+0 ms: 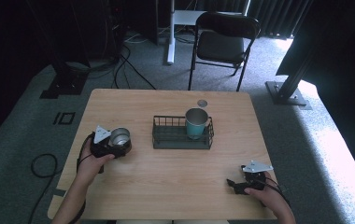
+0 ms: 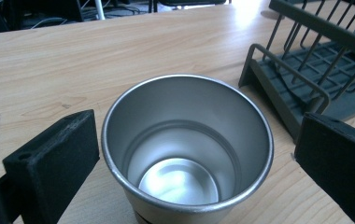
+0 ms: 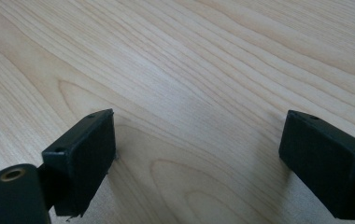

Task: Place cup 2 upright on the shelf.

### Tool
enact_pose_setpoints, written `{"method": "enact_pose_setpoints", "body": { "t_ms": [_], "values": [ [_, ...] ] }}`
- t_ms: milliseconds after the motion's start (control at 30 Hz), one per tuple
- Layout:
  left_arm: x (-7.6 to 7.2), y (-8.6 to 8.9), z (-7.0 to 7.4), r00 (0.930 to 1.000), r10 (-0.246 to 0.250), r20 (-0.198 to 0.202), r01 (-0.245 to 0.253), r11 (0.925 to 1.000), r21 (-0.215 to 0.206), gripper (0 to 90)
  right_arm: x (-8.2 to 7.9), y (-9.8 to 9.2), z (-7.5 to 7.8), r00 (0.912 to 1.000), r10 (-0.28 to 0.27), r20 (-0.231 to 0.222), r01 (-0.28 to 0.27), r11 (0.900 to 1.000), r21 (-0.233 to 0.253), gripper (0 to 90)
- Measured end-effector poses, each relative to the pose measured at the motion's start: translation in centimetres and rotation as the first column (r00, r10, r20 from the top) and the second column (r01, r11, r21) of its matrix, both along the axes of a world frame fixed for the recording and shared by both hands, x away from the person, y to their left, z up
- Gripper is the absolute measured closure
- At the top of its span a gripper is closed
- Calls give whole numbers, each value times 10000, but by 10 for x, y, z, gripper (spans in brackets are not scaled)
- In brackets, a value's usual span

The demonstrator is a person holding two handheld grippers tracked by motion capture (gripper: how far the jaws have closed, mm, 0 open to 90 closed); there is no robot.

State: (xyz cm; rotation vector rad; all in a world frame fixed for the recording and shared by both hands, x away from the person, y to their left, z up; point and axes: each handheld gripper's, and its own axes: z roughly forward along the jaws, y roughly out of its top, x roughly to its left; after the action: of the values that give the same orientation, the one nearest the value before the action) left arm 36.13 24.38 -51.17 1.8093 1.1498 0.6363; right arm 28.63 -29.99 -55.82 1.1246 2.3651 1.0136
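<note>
An empty steel cup [image 1: 119, 136] stands upright on the left part of the wooden table [image 1: 166, 186]. My left gripper [image 1: 118, 145] is open around it. In the left gripper view the steel cup [image 2: 187, 140] sits between the two black jaws, with a small gap on each side. A teal cup [image 1: 196, 122] stands upright in the right end of a dark wire basket [image 1: 159, 140] at the table's middle. Near the front right corner, my right gripper [image 1: 234, 184] rests low over bare wood, open, with nothing between its fingers [image 3: 84, 154].
The wire basket [image 2: 283, 60] lies just right of the steel cup in the left gripper view. A small grey disc [image 1: 202, 102] lies behind the basket. A black folding chair [image 1: 224, 42] stands beyond the far edge, with cables on the floor at the left.
</note>
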Motion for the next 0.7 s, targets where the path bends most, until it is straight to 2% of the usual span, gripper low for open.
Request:
{"method": "enact_pose_setpoints", "body": {
  "t_ms": [433, 633, 667, 700],
  "values": [
    [8, -5, -6, 10000, -10, -12, 10, 9999, 100, 8, 0, 0, 0, 10000, -3, -2, 3, 10000, 4, 105],
    [12, -5, -8, 9999, 114, -92, -114, 9999, 21, 52, 0, 0, 0, 10000, -2, -2, 2, 10000, 4, 105],
    [14, -6, -9, 9998, 125, -151, -121, 9997, 217, 67, 0, 0, 0, 10000, 2, 3, -2, 10000, 5, 105],
    [14, -6, -9, 9998, 125, -151, -121, 9997, 217, 67, 0, 0, 0, 10000, 2, 3, -2, 10000, 5, 105]
  ]
}}
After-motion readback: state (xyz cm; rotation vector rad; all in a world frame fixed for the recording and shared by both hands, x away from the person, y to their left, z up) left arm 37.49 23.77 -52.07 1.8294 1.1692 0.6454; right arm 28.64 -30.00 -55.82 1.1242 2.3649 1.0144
